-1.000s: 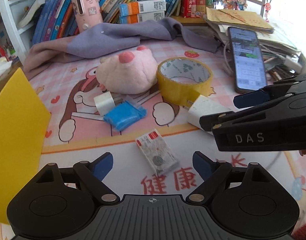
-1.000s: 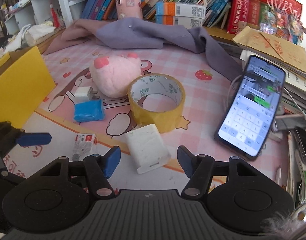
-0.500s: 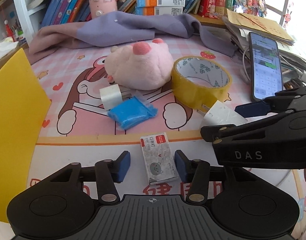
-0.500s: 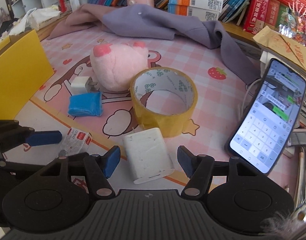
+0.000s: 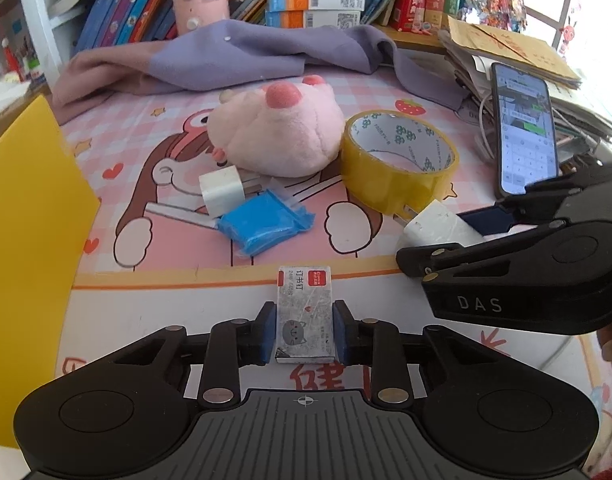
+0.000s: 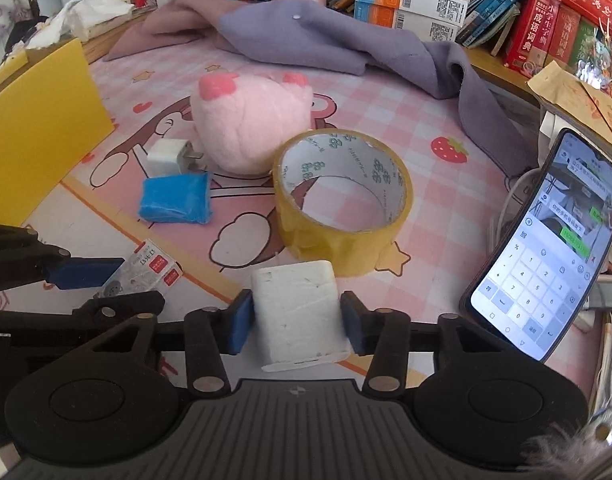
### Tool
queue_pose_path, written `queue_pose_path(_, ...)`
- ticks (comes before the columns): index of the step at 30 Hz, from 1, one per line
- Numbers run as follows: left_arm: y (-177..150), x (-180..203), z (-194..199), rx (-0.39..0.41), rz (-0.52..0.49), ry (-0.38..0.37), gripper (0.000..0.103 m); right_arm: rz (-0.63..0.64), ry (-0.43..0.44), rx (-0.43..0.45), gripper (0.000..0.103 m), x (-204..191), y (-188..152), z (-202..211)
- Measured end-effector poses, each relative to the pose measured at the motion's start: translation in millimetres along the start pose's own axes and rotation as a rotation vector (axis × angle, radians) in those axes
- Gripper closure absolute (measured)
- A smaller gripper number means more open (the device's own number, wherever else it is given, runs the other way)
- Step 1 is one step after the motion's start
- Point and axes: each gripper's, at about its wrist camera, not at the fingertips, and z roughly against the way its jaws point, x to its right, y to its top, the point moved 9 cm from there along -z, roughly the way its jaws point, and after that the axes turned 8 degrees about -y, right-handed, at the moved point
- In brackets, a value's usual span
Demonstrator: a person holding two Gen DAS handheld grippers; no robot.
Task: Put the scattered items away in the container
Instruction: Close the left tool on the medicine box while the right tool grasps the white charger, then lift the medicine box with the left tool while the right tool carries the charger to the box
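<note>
Two light, rigid boxes: my left hand-held gripper (image 5: 303, 334) pinches the staple box (image 5: 304, 314) by its long sides; my right hand-held gripper (image 6: 295, 322) squeezes the white charger (image 6: 299, 314) likewise, near the bench's front edge.

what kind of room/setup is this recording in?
Most likely a child's study desk at home: a row of books stands along the back, a pink cartoon desk mat covers the top, and a pink plush toy and a phone lie on it.
</note>
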Motion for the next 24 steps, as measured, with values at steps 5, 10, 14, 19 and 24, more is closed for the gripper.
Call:
queue_pose_path(5,-2,-3,15,0.016,0.007,-0.001,0.075,-0.021,0.017,0.034,0.062,-4,-1,16)
queue_pose_path(10,-2,-2,39,0.048,-0.004,0.001,0.075,-0.063,0.045,0.049,0.062,-7,-1,35)
queue_pose_path(14,-5,-3,56,0.060,-0.002,0.001,0.075,-0.101,0.085,0.053,0.062,-13,-5,52)
queue_pose_path(19,-9,-9,74,0.088,0.015,0.010,0.075,-0.110,0.092,0.057,0.062,-19,-9,66)
queue_pose_path(24,-19,-8,90,0.106,0.003,-0.002,0.075,-0.100,0.096,0.082,0.062,-32,-15,83)
